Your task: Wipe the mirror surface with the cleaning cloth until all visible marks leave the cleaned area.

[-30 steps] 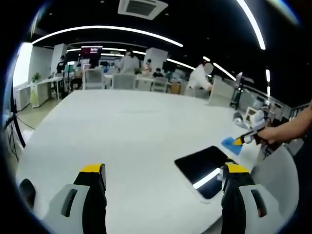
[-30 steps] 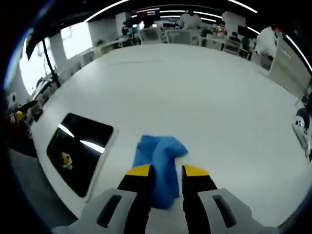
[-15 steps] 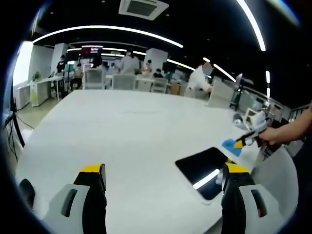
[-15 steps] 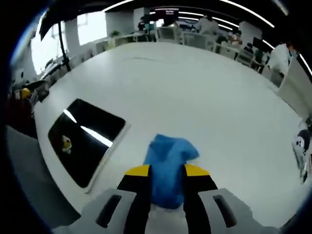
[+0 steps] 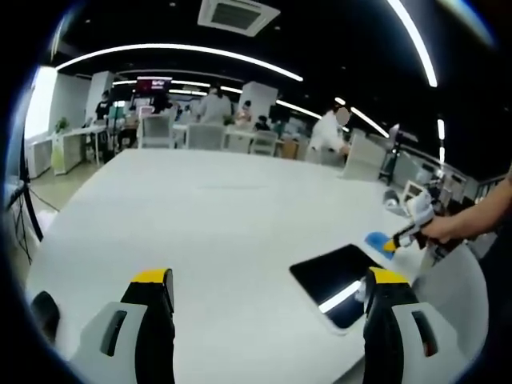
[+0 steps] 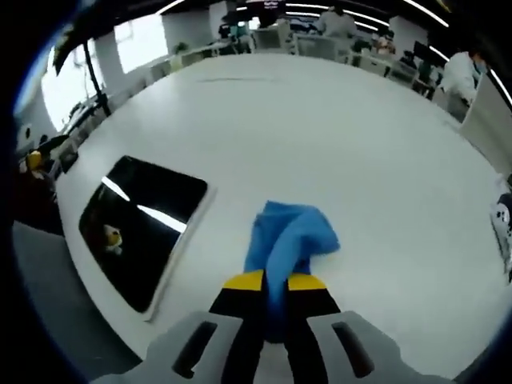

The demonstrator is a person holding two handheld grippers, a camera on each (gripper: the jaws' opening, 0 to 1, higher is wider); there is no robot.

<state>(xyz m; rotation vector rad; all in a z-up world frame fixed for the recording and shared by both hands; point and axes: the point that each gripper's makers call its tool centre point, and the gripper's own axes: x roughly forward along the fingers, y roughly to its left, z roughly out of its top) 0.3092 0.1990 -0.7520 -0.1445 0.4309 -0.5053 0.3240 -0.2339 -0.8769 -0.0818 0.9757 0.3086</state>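
Your white tabletop (image 6: 344, 128) carries the mirror (image 6: 140, 228) flat near its edge. The blue cleaning cloth (image 6: 288, 240) lies just beside the mirror, off its glass, pinched in your right gripper (image 6: 274, 282). Your left gripper (image 5: 268, 280) stands spread wide above the tabletop, gripping nothing.

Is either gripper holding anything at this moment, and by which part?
The right gripper is shut on the blue cloth, pinching its near bunched end. The left gripper is open, holding nothing.
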